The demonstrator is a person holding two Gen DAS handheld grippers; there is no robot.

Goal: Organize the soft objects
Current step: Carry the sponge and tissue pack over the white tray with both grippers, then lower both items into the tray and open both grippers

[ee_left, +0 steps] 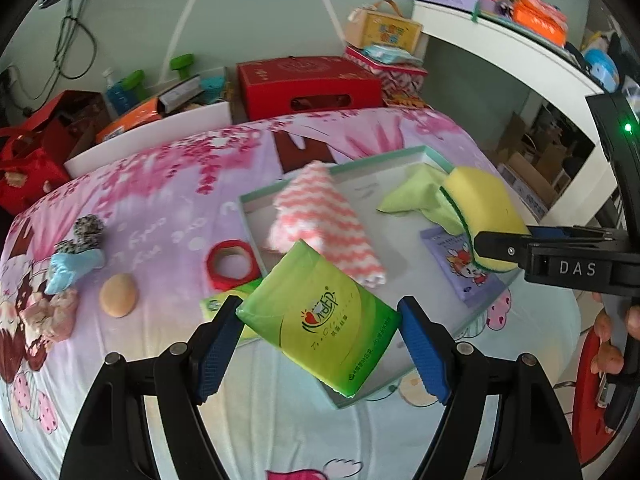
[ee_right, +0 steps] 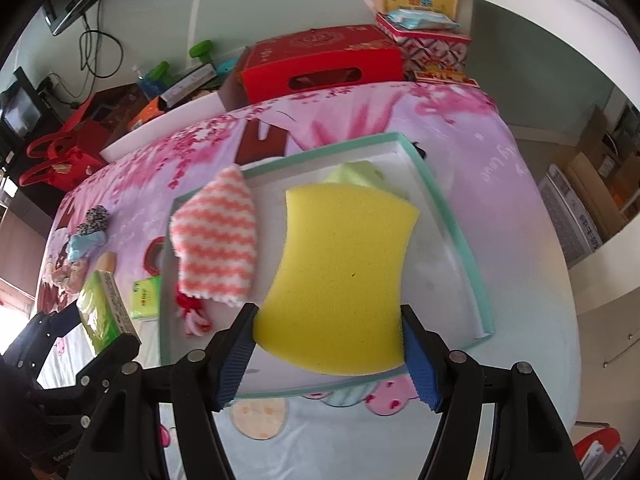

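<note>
Through the left wrist camera I see my left gripper point(ee_left: 320, 344) clamped on a green tissue pack point(ee_left: 320, 320), one blue pad against each of its opposite corners. The pack is lifted off the bed and tilted; its long axis runs diagonally from upper left, far from me, down to lower right, near me, with the printed face toward the camera. It hangs over the near left corner of the shallow teal-rimmed tray point(ee_left: 424, 150). In the tray lie a pink-and-white zigzag cloth point(ee_left: 324, 216), a light green cloth point(ee_left: 416, 196) and a purple printed packet point(ee_left: 464, 264). Outside the tray's left edge sit a red tape roll point(ee_left: 230, 264) and a second green pack point(ee_left: 220, 304), mostly hidden behind my fingers. Over at the right, my right gripper point(ee_left: 490, 250) is squeezing a yellow sponge point(ee_left: 480, 204) above the tray's right side.

From the right wrist camera, the right gripper point(ee_right: 328, 352) pinches the yellow sponge point(ee_right: 340, 276) by its near end, pads on both side edges. The sponge's long axis points straight away from me along the fingers, broad yellow face up, held over the middle of the tray point(ee_right: 452, 220). The zigzag cloth point(ee_right: 216, 236) lies just left of it. At the lower left, the left gripper point(ee_right: 98, 324) holds the tissue pack point(ee_right: 100, 308) edge-on.
</note>
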